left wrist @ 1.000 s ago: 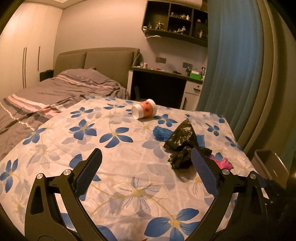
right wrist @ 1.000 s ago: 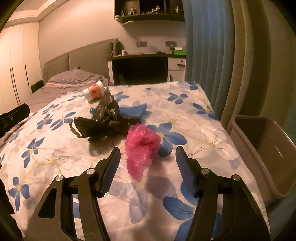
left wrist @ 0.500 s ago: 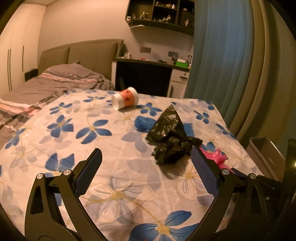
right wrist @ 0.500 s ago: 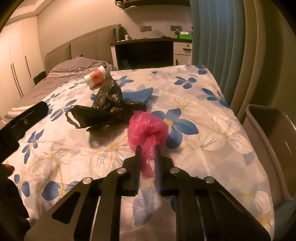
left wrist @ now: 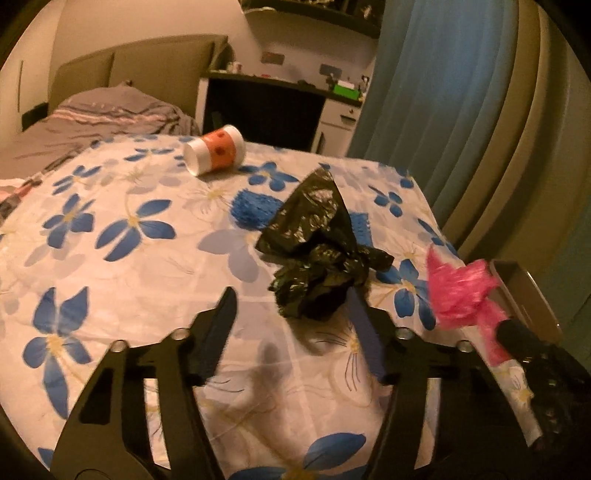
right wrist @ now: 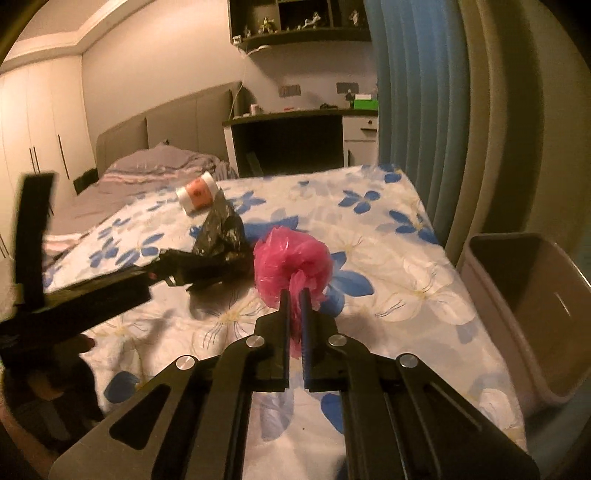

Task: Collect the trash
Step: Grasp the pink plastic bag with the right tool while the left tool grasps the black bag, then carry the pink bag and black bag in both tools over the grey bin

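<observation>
This was a bedroom in a home. A bed [right wrist: 155, 173] with a padded headboard [right wrist: 166, 122] and rumpled grey striped bedding stood against the far wall, beside a dark table [right wrist: 295, 114] with white drawers and small clutter on top. Wall shelves [right wrist: 299, 18] above it carried little figurines. Tall wardrobe doors [right wrist: 40, 122] lined the left wall, and a long blue curtain [right wrist: 410, 92] hung on the right. In front lay a flower-printed sheet [left wrist: 122, 258], with a beige bin [right wrist: 532, 306] just beside its edge.
</observation>
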`<state>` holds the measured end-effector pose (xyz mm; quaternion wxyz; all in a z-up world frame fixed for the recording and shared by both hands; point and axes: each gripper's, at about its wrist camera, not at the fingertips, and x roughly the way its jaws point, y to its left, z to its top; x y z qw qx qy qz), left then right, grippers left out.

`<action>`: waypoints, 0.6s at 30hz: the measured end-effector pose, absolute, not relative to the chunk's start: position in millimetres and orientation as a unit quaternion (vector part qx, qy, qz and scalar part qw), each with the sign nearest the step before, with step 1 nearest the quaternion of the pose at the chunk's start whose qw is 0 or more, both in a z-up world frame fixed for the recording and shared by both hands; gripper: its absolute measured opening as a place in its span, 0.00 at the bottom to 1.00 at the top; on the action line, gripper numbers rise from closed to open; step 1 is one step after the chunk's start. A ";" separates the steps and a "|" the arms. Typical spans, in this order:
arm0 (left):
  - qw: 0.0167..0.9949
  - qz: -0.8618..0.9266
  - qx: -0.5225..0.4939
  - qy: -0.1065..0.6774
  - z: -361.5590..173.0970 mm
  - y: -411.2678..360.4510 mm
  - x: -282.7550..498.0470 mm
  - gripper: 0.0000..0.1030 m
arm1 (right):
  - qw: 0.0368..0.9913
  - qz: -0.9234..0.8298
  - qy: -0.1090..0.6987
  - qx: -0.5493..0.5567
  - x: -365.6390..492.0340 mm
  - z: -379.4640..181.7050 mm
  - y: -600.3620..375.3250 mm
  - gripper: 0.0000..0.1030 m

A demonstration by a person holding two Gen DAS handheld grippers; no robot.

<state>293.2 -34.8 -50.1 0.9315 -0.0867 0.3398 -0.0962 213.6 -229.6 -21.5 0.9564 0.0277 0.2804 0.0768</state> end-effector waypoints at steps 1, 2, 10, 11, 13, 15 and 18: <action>0.930 -0.099 -0.087 0.343 -51.5 -35.6 295.2 0.45 | 0.957 0.076 0.277 0.028 210.9 -19.4 -231.5 0.05; 0.929 -0.101 -0.087 0.346 -53.3 -37.1 297.2 0.43 | 0.959 0.076 0.273 0.028 207.5 -17.2 -233.8 0.05; 0.928 -0.124 -0.082 0.341 -52.2 -44.4 293.7 0.00 | 0.962 0.072 0.261 0.041 193.8 -11.0 -248.3 0.05; 0.929 -0.126 -0.083 0.339 -51.1 -44.3 292.2 0.00 | 0.962 0.071 0.261 0.042 192.8 -10.9 -249.4 0.05; 0.931 -0.128 -0.086 0.330 -45.9 -43.6 285.5 0.00 | 0.962 0.071 0.259 0.046 190.1 -10.2 -251.7 0.05; 0.932 -0.136 -0.095 0.322 -39.9 -42.9 277.7 0.00 | 0.963 0.071 0.255 0.050 186.0 -8.3 -254.0 0.05; 0.935 -0.148 -0.107 0.305 -27.3 -43.4 259.2 0.00 | 0.964 0.072 0.251 0.054 179.8 -6.0 -257.1 0.05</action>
